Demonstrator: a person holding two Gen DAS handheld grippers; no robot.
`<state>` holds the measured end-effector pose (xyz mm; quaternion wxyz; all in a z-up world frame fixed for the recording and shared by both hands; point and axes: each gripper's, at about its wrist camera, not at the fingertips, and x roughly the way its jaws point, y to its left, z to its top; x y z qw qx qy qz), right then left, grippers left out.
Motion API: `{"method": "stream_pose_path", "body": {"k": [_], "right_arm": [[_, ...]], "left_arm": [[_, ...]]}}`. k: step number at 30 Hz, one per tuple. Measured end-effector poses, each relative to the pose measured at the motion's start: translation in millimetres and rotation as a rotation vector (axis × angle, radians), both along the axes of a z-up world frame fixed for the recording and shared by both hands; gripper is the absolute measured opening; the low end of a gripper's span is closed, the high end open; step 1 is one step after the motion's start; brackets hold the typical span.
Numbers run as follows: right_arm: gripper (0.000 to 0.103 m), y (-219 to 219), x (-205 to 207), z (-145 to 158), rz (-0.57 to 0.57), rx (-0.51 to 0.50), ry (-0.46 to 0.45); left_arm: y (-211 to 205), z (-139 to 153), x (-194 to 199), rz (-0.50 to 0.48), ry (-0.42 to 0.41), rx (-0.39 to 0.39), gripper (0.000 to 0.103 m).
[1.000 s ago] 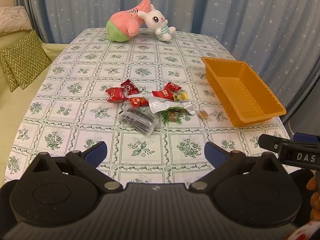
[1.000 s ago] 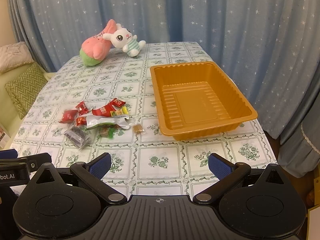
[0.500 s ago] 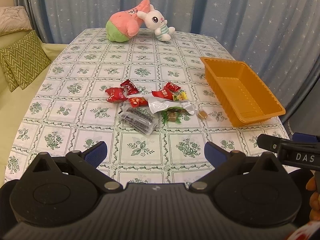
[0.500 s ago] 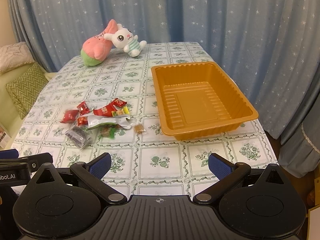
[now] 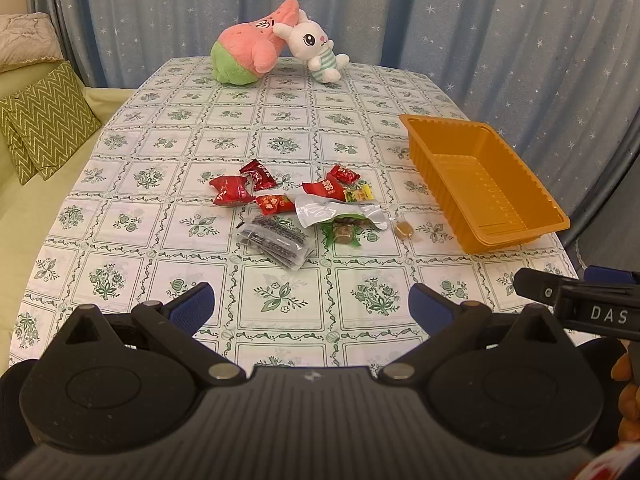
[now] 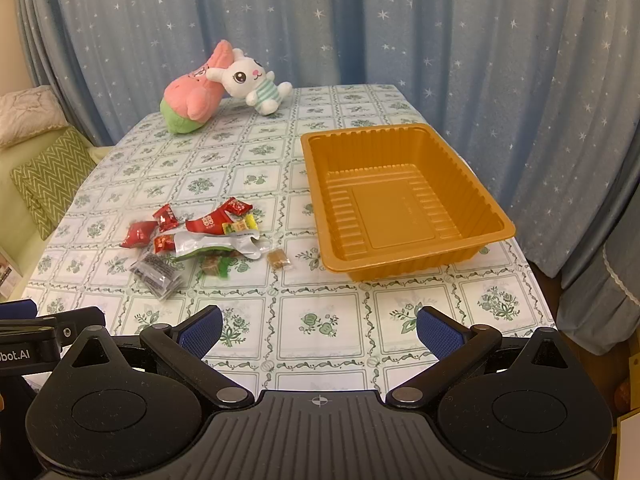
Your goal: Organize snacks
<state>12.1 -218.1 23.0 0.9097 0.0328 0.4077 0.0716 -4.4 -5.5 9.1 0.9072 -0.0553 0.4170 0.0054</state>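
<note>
A pile of snacks lies mid-table: red candy packets [image 5: 231, 194], a silver pouch [image 5: 334, 212], a dark clear packet [image 5: 276, 241], a small brown candy [image 5: 404, 229]. The pile also shows in the right wrist view [image 6: 208, 236]. An empty orange tray [image 6: 404, 200] stands to the right of the pile; it also shows in the left wrist view [image 5: 486, 184]. My left gripper [image 5: 310, 306] is open and empty above the near table edge. My right gripper [image 6: 318, 326] is open and empty, near the tray's front side.
Two plush toys, a pink and green one [image 5: 252, 50] and a white rabbit [image 5: 314, 52], lie at the far end of the table. A sofa with zigzag cushions [image 5: 44, 124] is to the left. Blue star curtains hang behind.
The right wrist view has shifted slightly, with the tray a little further right in the frame. The left gripper has barely moved. Both grippers stay open.
</note>
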Motion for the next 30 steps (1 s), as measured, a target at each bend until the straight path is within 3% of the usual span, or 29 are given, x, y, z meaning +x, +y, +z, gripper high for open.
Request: {"method": "stream_pose_path", "body": {"k": [30], "right_arm": [[0.103, -1.1, 0.0, 0.0, -0.003, 0.003, -0.001]], "left_arm": [[-2.0, 0.8, -0.3, -0.002, -0.002, 0.002, 0.103]]}}
